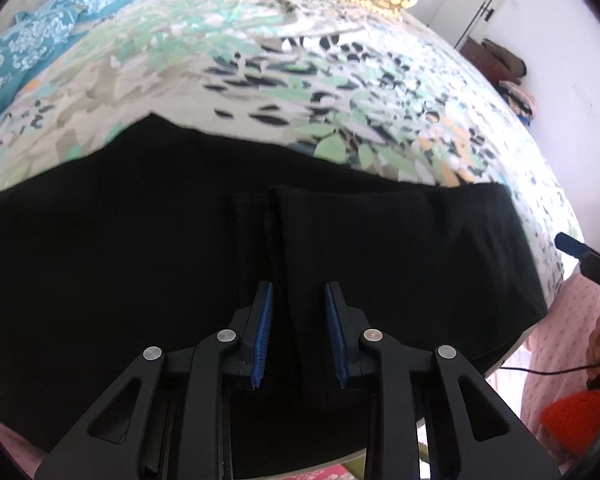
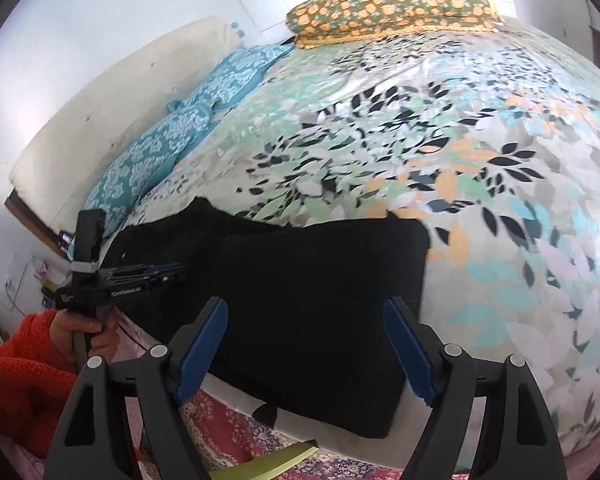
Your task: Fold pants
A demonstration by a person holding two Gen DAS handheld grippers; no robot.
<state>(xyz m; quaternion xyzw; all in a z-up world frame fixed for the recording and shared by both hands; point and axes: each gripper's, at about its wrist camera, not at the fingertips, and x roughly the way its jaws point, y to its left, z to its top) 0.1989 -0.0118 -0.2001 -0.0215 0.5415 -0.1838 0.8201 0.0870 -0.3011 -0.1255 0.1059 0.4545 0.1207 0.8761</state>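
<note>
Black pants (image 1: 140,280) folded on bed (image 1: 340,80); left hand-held gripper (image 1: 299,334) angled down, narrowed astride a fold, grip unclear; right hand-held gripper (image 2: 304,352) wide, empty.

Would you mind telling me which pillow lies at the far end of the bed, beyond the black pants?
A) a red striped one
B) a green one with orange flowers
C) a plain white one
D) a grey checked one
B: the green pillow with orange flowers lies at the far end of the leaf-print bedspread, beyond the black pants.
</note>
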